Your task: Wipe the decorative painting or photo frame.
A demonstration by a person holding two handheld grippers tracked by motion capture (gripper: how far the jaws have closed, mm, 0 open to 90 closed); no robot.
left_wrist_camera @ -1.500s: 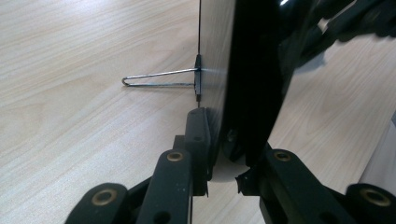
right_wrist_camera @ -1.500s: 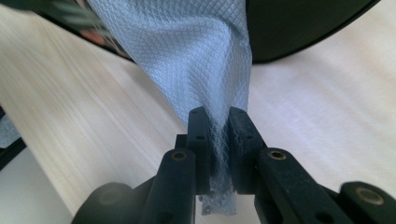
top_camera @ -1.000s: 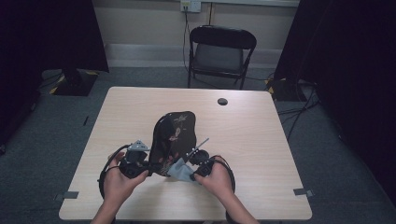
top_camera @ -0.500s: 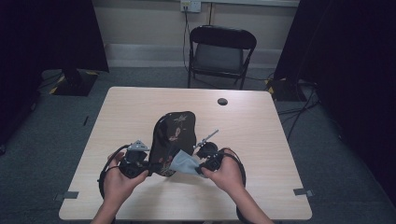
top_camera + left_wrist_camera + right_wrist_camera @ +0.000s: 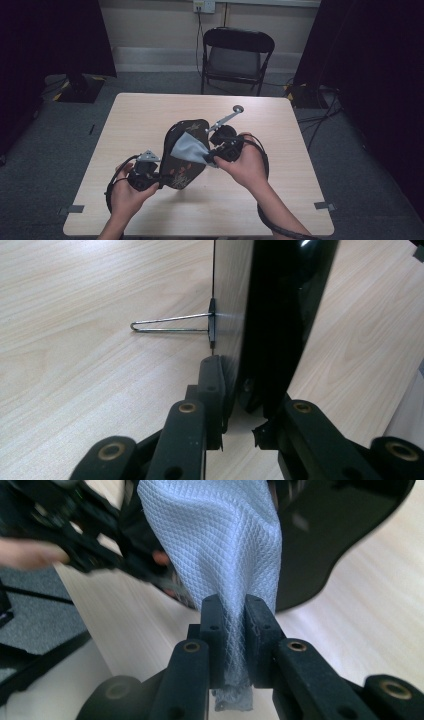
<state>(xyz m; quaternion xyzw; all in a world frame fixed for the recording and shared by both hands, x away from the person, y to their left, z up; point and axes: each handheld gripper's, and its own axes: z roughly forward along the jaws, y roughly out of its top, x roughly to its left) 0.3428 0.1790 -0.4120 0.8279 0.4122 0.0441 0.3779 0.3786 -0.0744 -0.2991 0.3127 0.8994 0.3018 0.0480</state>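
Now, 2 claws, left claw [image 5: 159, 176] clamped on 1 black frame [image 5: 186, 165], right claw [image 5: 212, 157] pinching 1 grey cloth [image 5: 189, 149]

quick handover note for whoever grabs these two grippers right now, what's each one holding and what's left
Left gripper: shut on the lower edge of the glossy black oval panel with a floral pattern, holding it tilted up off the light wooden table; its thin wire stand sticks out behind.
Right gripper: shut on the pale grey-blue waffle-weave cloth, which drapes against the panel's face.
Done: panel propped in the left grip, cloth pinched and laid on the panel.
Left, as far as I can judge: wipe the rest of the face, then set panel and cloth down. Keep the left grip firm.
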